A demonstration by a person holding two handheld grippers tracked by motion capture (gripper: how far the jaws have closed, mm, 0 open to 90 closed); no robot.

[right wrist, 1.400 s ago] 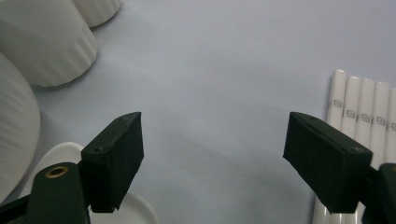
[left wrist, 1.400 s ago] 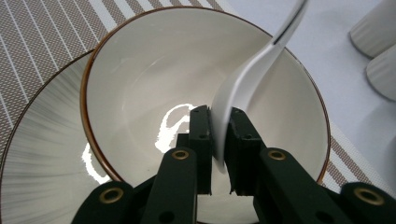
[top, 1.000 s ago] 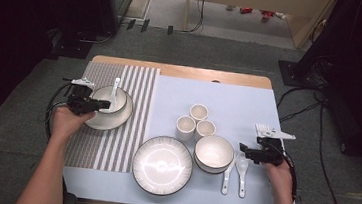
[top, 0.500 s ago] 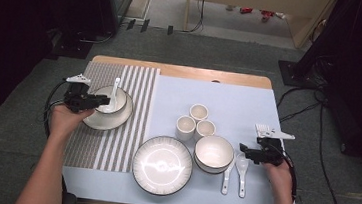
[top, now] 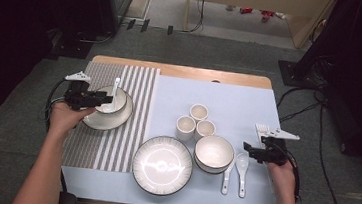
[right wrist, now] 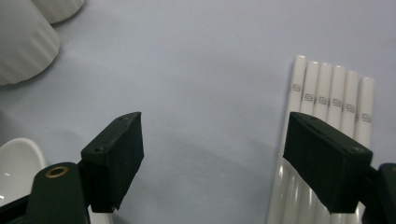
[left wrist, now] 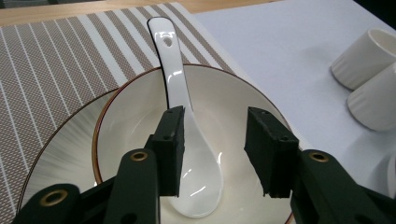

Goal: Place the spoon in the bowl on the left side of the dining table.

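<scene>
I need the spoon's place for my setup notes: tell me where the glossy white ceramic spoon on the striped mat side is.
The white ceramic spoon lies in the cream bowl at the high view's left, on the striped placemat.

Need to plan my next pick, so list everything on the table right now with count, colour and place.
Spoon in bowl: 1, white, in left bowl.
Left bowl: 1, white, on plate.
Small plate: 1, white, on striped mat.
Striped mat: 1, grey-white, table left.
Blue mat: 1, pale blue, right.
Cups: 3, white, centre.
Large plate: 1, white, front.
Right bowl: 1, white.
Loose spoons: 2, white.
Chopsticks: several, white, right edge.
Left gripper: open, jaws just been opening either side of the spoon.
Right gripper: open.
</scene>
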